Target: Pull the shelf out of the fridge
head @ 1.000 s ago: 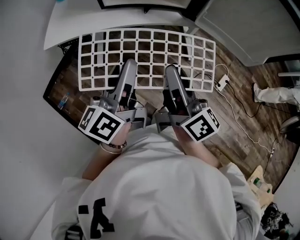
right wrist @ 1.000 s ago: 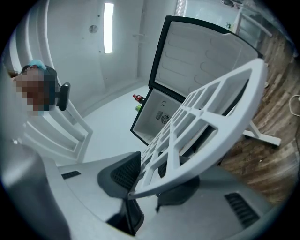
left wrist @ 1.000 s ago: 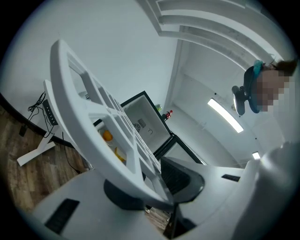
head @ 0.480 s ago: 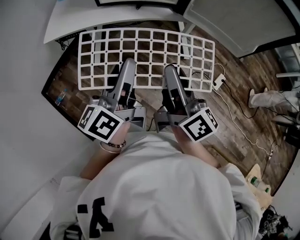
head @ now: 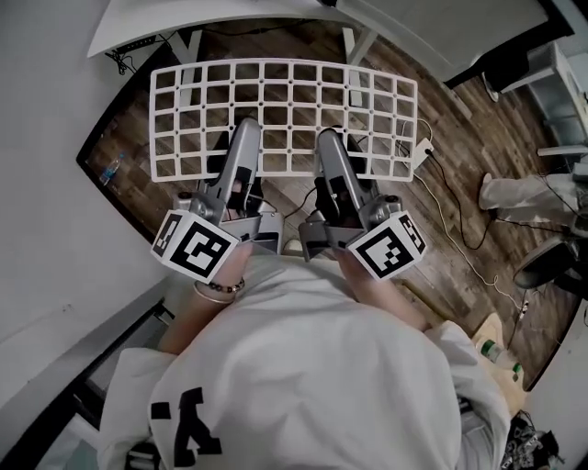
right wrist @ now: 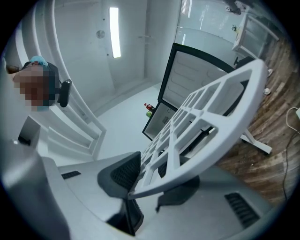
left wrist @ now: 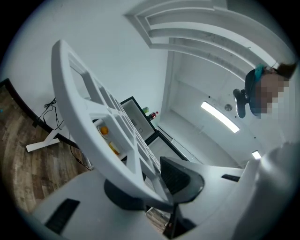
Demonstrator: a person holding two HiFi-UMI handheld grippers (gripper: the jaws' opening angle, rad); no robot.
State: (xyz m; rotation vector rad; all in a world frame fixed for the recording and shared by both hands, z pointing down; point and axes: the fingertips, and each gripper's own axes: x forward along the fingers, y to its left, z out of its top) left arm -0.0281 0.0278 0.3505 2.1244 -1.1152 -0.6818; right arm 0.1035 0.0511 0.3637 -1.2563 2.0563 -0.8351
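Head view, looking steeply down: a white grid fridge shelf [head: 285,101] is hanging roughly level in the air above a wooden floor [head: 459,248], with no fridge touching it. The left gripper [head: 244,127] and the right gripper [head: 329,139] are gripping its near edge side by side, close to the middle. A white worktop [head: 230,18] is sitting just beyond the far edge. A power strip [head: 423,154] with its cable is lying on the floor beside the shelf's right end.

Left gripper view: the fingers [left wrist: 180,177] are pinching the thick rim of the shelf from both faces, and the grid is stretching away up and to the left.

Right gripper view: the fingers [right wrist: 122,174] are likewise clamping the rim, and the grid is reaching up and to the right. A dark-framed cabinet [right wrist: 187,93], possibly the fridge, is standing well behind it.

Judging from this, the shelf is already out. Both grips are sitting on one edge, so the unsupported far side could droop and twist the rim out of the fingers. The far edge could also knock the worktop, and the cable could catch a foot.
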